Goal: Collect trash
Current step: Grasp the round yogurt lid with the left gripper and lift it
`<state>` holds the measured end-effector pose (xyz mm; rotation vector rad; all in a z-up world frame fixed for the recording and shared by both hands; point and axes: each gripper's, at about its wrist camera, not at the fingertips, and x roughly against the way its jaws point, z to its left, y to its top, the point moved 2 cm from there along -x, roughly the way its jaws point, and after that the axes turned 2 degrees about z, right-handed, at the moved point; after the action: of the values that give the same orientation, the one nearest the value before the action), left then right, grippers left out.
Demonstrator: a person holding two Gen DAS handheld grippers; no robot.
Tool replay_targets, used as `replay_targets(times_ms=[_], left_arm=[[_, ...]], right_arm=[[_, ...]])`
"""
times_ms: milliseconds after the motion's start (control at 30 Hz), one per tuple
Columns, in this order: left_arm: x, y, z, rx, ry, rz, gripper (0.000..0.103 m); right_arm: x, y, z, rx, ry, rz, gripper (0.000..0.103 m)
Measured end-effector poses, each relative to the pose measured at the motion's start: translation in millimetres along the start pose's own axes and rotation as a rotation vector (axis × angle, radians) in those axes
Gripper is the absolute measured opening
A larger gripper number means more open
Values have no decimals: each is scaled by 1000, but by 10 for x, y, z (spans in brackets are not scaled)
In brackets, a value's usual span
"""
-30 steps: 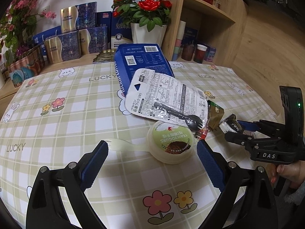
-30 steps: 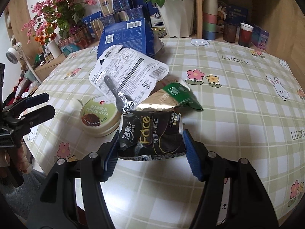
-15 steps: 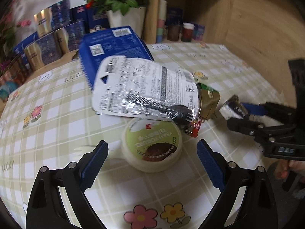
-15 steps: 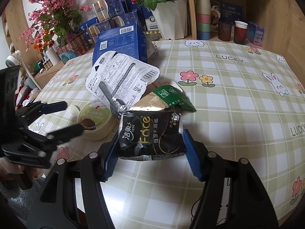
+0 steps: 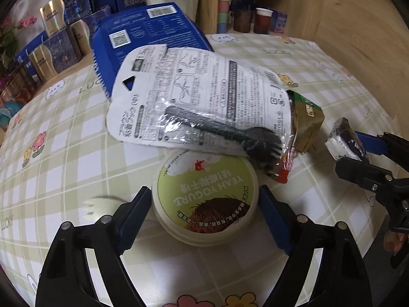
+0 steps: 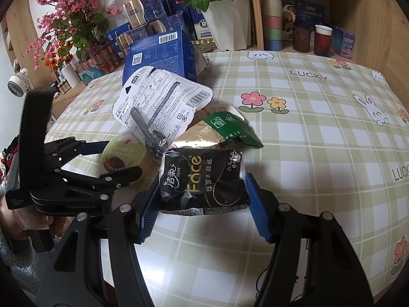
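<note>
Round cream yogurt tub with green lid (image 5: 205, 199) — between the left gripper (image 5: 204, 204)'s open blue pads, ready for closing. Beside the tub: right gripper (image 6: 200, 197) clamped on a crumpled black tissue packet (image 6: 202, 181) — collected trash.

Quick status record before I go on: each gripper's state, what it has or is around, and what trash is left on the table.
left gripper: open, fingers on either side of the yogurt cup, contact unclear
right gripper: shut on black tissue pack
on the table: white blister card with black fork overlapping the cup's far rim, green and gold wrapper, white plastic fork, blue box
white plastic fork: left of the cup, beside the left finger
</note>
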<state>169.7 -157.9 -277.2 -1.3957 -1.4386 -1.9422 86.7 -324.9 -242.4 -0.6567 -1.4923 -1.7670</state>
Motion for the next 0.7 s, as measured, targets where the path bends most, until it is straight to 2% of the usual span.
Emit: replay_targets(times_ms=[233, 700], left_arm=[[111, -76, 159, 45, -19, 2, 81], [445, -210, 456, 118, 4, -25, 81]], right_arm=[[47, 62, 45, 13, -17, 1, 63], [102, 42, 165, 21, -21, 8, 63]])
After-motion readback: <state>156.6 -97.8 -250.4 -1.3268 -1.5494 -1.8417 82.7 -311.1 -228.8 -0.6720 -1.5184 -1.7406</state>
